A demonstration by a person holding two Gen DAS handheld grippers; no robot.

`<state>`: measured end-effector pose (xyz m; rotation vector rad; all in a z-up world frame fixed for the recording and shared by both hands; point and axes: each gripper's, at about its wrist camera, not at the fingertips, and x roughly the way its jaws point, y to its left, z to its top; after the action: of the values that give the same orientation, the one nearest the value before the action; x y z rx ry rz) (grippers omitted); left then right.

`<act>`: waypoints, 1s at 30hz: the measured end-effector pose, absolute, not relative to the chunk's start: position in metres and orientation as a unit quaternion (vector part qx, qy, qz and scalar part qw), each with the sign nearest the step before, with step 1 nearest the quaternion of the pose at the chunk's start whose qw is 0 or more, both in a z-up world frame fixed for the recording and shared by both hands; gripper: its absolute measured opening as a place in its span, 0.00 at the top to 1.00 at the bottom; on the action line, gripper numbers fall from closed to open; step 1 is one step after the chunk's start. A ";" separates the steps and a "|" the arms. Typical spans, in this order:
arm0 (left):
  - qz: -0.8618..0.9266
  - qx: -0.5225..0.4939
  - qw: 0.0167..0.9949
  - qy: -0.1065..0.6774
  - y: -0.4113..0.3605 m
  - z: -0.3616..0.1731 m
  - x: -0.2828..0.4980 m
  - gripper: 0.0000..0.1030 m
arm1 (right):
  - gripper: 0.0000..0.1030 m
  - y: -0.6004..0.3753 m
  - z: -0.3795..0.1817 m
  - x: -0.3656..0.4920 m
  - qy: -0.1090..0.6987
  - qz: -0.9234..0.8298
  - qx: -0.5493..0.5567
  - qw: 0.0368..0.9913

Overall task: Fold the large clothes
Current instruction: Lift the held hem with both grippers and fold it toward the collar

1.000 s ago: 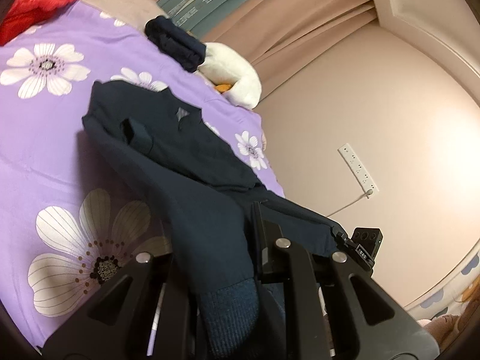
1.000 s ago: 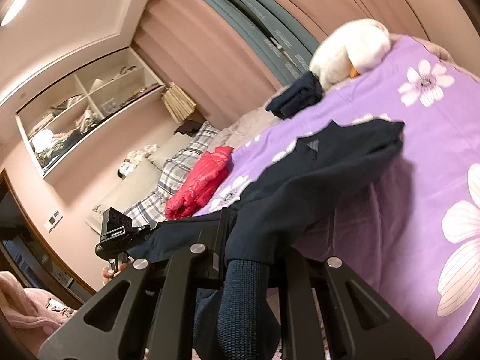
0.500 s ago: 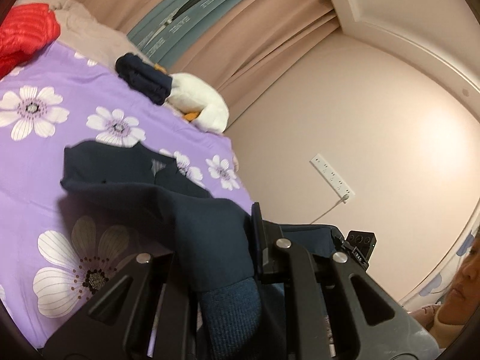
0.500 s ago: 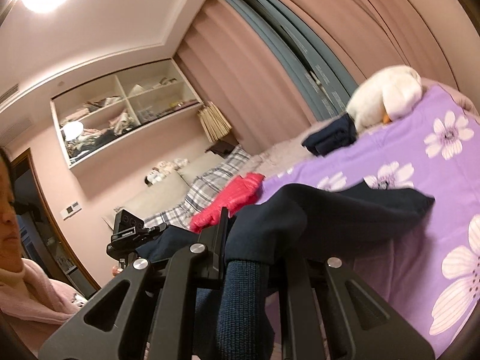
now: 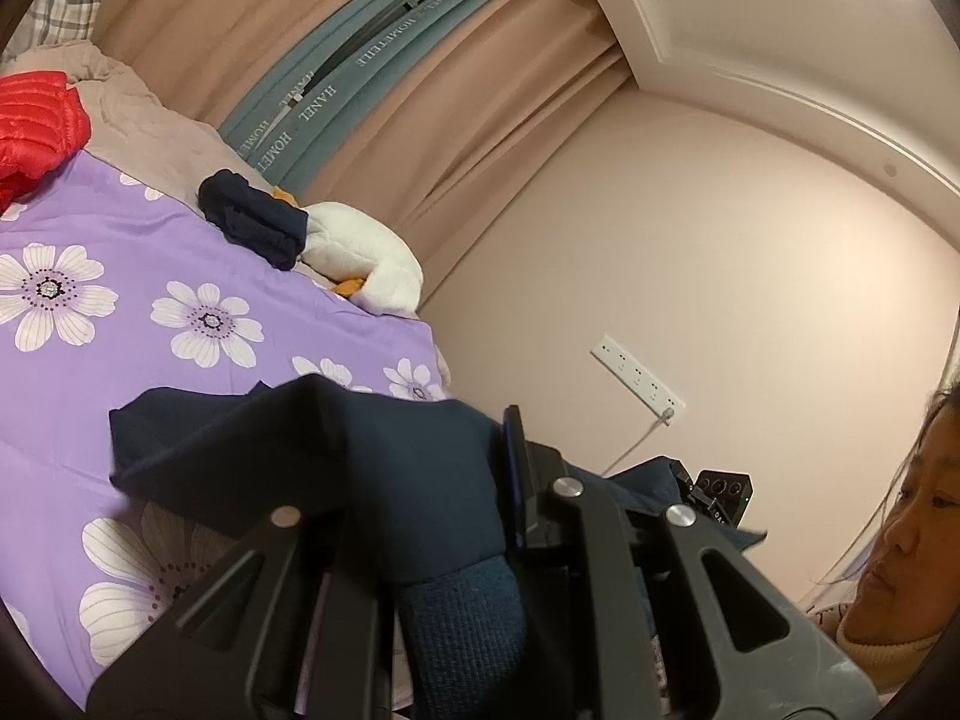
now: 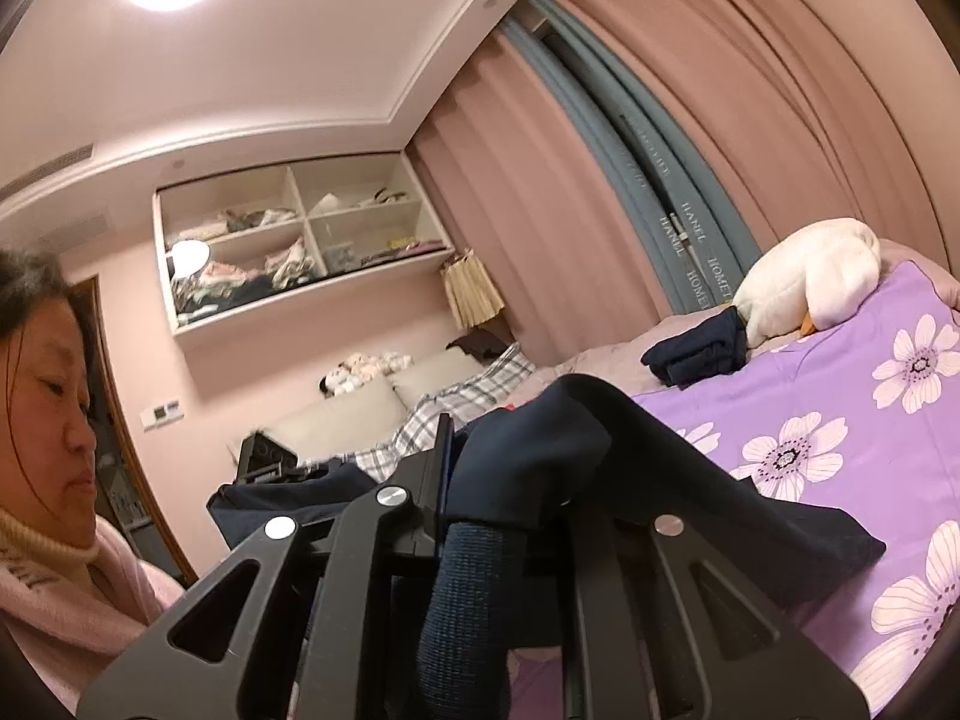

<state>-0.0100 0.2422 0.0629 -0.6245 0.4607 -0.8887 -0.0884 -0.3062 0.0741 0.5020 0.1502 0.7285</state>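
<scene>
- On my purple flowered bedsheet (image 5: 120, 222), the folded navy clothes pile (image 5: 255, 227) sits just beside the white plush duck (image 5: 366, 261).
- Navy sweater (image 5: 384, 480) drapes across the sheet nearer me — red puffer jacket (image 5: 36, 120) lies far left.

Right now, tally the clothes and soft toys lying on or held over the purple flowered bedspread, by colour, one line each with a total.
Navy: 2, the sweater clamped in the left gripper and right gripper, and the folded garment
Red: 1, the puffer jacket
White: 1, the plush duck
Total: 4
</scene>
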 end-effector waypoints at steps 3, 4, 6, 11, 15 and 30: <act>-0.399 -0.305 0.834 0.229 0.245 0.055 0.004 0.87 | 0.88 -0.313 0.062 -0.067 0.091 0.320 0.265 0.905; -0.392 -0.309 0.834 0.234 0.245 0.051 0.010 0.87 | 0.88 -0.315 0.058 -0.058 0.099 0.312 0.275 0.904; -0.380 -0.325 0.829 0.249 0.247 0.039 0.027 0.87 | 0.87 -0.319 0.050 -0.043 0.113 0.299 0.291 0.902; -0.354 -0.346 0.824 0.276 0.247 0.015 0.057 0.87 | 0.87 -0.330 0.023 -0.006 0.140 0.257 0.329 0.898; -0.349 -0.357 0.817 0.288 0.248 0.001 0.073 0.86 | 0.87 -0.340 0.005 0.008 0.155 0.234 0.351 0.893; -0.316 -0.349 0.814 0.341 0.228 -0.045 0.142 0.86 | 0.87 -0.350 -0.040 0.060 0.211 0.194 0.362 0.887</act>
<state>0.1416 0.2275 -0.0445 -0.7443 0.7281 -0.6744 0.0599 -0.3499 -0.0396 0.7518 0.4390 0.4032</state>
